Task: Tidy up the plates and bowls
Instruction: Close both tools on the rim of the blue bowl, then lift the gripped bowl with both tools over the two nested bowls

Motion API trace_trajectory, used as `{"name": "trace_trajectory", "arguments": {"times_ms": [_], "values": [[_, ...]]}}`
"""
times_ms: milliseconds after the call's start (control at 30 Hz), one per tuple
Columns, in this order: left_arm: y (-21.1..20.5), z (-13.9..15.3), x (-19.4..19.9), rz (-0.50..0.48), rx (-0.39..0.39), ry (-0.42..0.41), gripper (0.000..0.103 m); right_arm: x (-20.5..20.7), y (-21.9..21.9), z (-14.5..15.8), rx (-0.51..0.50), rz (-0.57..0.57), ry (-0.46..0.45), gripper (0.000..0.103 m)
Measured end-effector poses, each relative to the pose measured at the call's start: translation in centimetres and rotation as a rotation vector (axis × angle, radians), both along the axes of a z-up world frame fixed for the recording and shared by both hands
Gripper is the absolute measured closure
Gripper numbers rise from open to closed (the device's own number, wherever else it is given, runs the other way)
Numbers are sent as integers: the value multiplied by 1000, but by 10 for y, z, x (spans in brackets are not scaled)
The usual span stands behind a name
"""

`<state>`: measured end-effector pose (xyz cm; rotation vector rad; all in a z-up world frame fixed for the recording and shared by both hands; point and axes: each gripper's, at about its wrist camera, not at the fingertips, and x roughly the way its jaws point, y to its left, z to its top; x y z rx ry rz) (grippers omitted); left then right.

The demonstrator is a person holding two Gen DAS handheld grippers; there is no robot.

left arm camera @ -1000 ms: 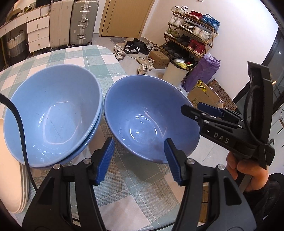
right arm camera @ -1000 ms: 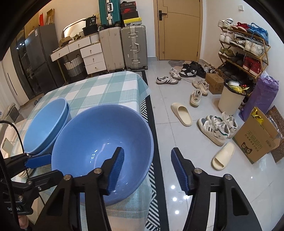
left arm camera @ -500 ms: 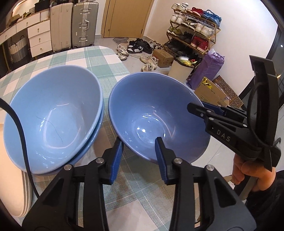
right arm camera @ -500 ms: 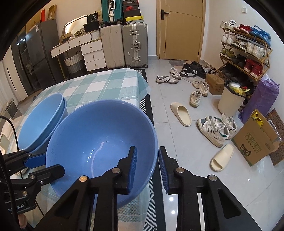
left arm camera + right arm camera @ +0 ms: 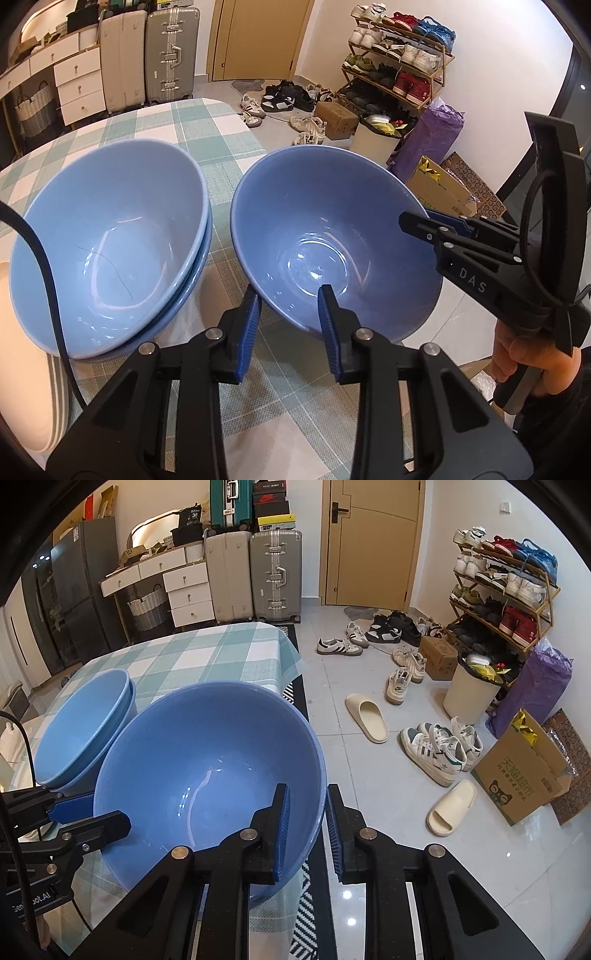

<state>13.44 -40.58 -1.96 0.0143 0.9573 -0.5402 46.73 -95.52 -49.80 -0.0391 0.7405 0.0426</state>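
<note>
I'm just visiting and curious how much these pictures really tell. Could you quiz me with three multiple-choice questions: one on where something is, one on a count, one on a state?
1. Where is the lone bowl?
A. on the floor
B. on the table near its edge, beside the stack
C. on the shoe rack

2. How many blue bowls are there in all?
A. two
B. three
C. five

3. The right gripper is:
A. open above the floor
B. shut on a slipper
C. shut on the lone bowl's rim

Answers:
1 B, it sits on the table next to the stack.
2 B, two nested plus one.
3 C, its pads pinch the rim, one inside, one outside.
</note>
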Motion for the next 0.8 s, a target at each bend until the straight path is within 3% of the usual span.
{"name": "trace_trajectory", "arguments": {"times_ms": [333,800], "values": [[1,15,-13,-32,-4,-43,75,-20,3,16,-32,-23,-37,83],[18,64,-44,-56,-35,-123,75,-62,16,58,-61,-41,-112,83]]}}
